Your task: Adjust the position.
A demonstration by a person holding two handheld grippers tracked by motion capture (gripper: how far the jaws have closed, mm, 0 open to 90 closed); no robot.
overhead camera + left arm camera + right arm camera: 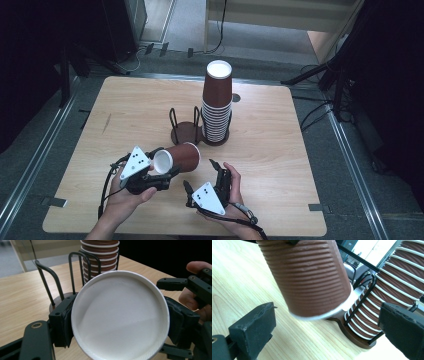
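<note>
A ribbed brown paper cup [177,157] with a white inside lies on its side above the wooden table [280,150] — near the tall upside-down cup stack [217,102] in its wire holder.

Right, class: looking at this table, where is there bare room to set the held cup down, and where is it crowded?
Bare wood lies along the table's left side and its right side, beyond the cup stack. The far left corner is free too. It is crowded mid-table around the empty wire holder and the stack, and at the near edge, where the left hand-held gripper holds the cup beside the right hand-held gripper.
</note>
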